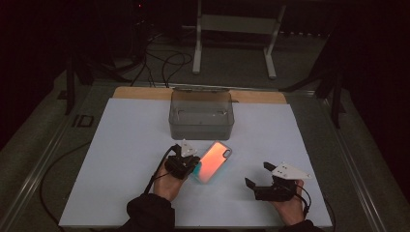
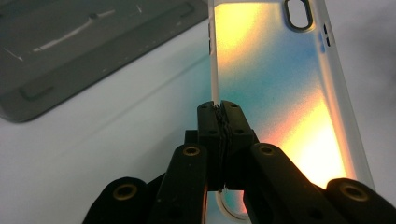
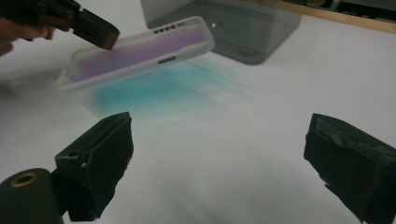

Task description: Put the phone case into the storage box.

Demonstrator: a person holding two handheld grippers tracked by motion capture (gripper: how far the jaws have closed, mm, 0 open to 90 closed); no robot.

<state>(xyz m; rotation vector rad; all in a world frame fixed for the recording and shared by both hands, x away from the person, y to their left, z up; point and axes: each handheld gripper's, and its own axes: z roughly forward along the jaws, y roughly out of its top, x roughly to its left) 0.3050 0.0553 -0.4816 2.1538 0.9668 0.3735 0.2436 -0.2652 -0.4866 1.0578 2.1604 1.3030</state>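
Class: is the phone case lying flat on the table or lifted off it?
Lifted and tilted: the left gripper pinches the phone case by its rim, with coloured light cast on the table beneath.

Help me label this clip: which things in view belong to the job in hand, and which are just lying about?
In the job:
phone case, clamped at its edge by the left gripper
right gripper, open beside it
grey box, possibly its destination

Lying about:
cables
white frame beyond the table
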